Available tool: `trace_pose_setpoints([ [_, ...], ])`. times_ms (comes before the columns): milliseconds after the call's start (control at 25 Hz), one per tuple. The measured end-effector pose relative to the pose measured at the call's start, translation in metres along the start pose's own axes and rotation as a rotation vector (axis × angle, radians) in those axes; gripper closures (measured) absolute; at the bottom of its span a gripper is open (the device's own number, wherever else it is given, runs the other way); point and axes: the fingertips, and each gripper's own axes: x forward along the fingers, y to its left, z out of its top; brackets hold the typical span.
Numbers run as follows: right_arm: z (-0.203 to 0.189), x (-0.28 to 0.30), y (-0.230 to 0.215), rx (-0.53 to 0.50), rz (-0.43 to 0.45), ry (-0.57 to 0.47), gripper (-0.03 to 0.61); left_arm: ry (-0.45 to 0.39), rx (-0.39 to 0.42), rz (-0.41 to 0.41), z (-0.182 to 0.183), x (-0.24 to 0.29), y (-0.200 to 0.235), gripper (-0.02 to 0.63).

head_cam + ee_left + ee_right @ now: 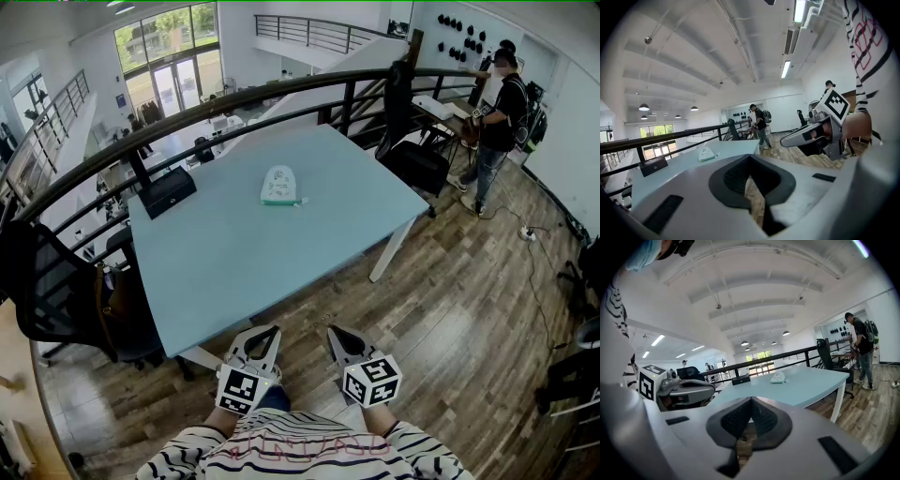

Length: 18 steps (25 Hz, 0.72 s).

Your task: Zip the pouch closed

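A small white and mint-green pouch [279, 186] lies flat on the far half of the light blue table [244, 262]; whether its zip is open I cannot tell. Both grippers hang close to my body, short of the table's near edge and far from the pouch. My left gripper [265, 332] is shut with nothing in it, and so is my right gripper [336, 334]. In the left gripper view the jaws [750, 157] meet, with the pouch [707, 153] small beyond them. In the right gripper view the jaws [751, 401] also meet, and the pouch [778, 377] lies far off.
A black box [167, 191] sits at the table's far left corner. A black chair [56, 291] stands left of the table, another chair [412, 159] at its far right. A dark railing [234, 98] runs behind. A person [497, 122] stands at the back right on wooden floor.
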Motion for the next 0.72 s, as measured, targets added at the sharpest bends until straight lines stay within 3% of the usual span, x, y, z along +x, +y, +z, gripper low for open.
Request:
trace_pose_setpoints([
  [640, 0.022, 0.036, -0.017, -0.005, 0.000, -0.042, 0.544, -0.009, -0.044, -0.013, -0.002, 0.030, 0.026, 0.581],
  [720, 0.027, 0.049, -0.023, 0.003, 0.001, -0.038, 0.496, -0.005, -0.057, -0.019, -0.002, 0.038, 0.035, 0.580],
])
